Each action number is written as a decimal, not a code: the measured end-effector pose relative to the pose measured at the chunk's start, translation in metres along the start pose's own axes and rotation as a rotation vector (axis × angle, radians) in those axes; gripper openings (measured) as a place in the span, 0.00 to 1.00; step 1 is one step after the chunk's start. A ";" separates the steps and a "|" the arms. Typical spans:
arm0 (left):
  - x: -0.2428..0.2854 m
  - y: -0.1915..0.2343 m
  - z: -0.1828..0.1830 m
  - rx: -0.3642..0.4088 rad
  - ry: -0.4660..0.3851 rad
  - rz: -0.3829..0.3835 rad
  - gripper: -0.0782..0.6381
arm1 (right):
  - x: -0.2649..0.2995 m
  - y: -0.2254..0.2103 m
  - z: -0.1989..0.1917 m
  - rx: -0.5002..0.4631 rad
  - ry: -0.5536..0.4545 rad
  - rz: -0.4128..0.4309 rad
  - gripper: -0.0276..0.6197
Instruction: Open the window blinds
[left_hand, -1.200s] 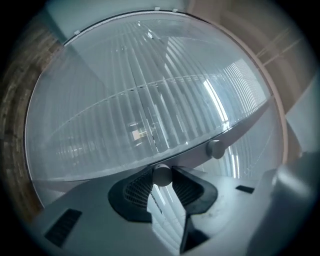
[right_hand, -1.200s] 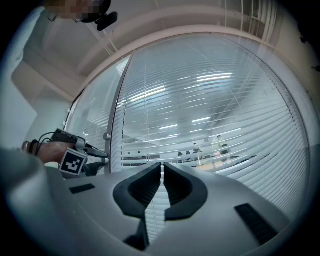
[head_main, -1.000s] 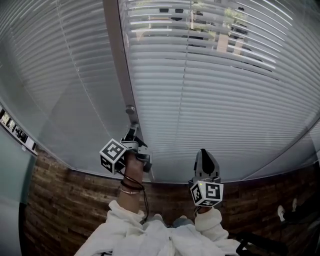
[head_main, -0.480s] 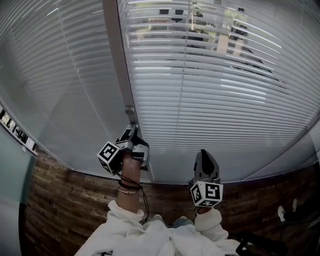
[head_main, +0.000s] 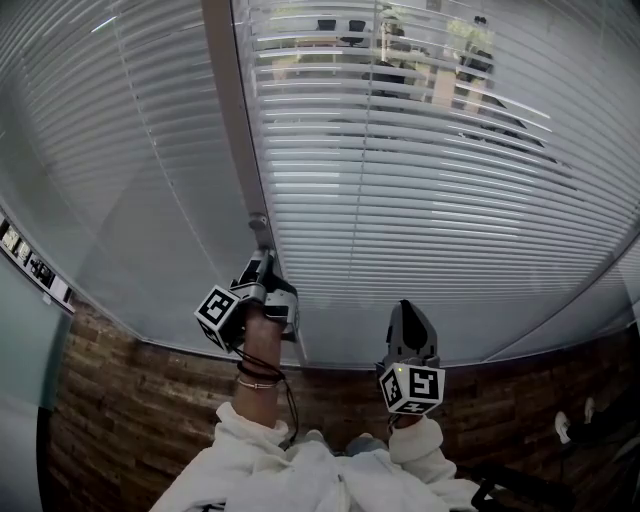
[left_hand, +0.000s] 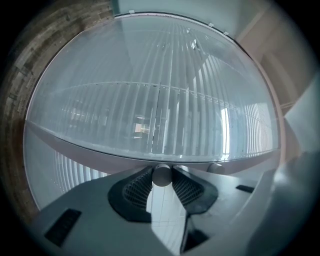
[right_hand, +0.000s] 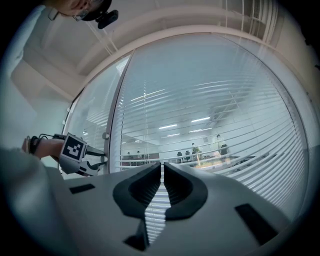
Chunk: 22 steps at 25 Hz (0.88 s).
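At window post (head_main: 235, 130), my left gripper (head_main: 262, 266) pinches blind rod (left_hand: 161, 176); right gripper (right_hand: 162, 181) pressed together, empty, facing blinds (head_main: 430, 200).

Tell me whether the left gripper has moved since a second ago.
Yes. Gripping the tilt rod, the left gripper rolled in place: its marker cube swung down-left from the window post.

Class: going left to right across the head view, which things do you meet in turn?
First the left blind → left gripper, closed on the tilt wand → right gripper. The frame post and right blind overlap these, so are left out.
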<state>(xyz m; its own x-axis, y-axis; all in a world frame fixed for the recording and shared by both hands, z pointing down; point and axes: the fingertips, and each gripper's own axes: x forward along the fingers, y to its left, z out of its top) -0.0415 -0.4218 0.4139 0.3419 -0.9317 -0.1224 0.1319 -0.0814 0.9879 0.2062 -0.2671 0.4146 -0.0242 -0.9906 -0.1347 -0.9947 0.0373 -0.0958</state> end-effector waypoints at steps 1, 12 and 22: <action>0.000 -0.001 0.000 0.012 0.002 0.002 0.28 | 0.000 0.000 0.001 -0.001 0.001 0.000 0.06; -0.012 -0.009 -0.007 1.131 0.023 0.206 0.28 | 0.002 -0.004 -0.001 -0.042 0.006 -0.023 0.06; -0.088 -0.043 -0.128 1.679 0.040 -0.285 0.11 | 0.008 -0.006 0.005 -0.075 0.027 -0.054 0.06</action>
<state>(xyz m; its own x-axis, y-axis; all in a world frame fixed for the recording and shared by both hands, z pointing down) 0.0420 -0.2911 0.3695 0.5077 -0.8159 -0.2767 -0.8566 -0.5123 -0.0613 0.2128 -0.2748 0.4095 0.0276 -0.9941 -0.1050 -0.9993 -0.0248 -0.0277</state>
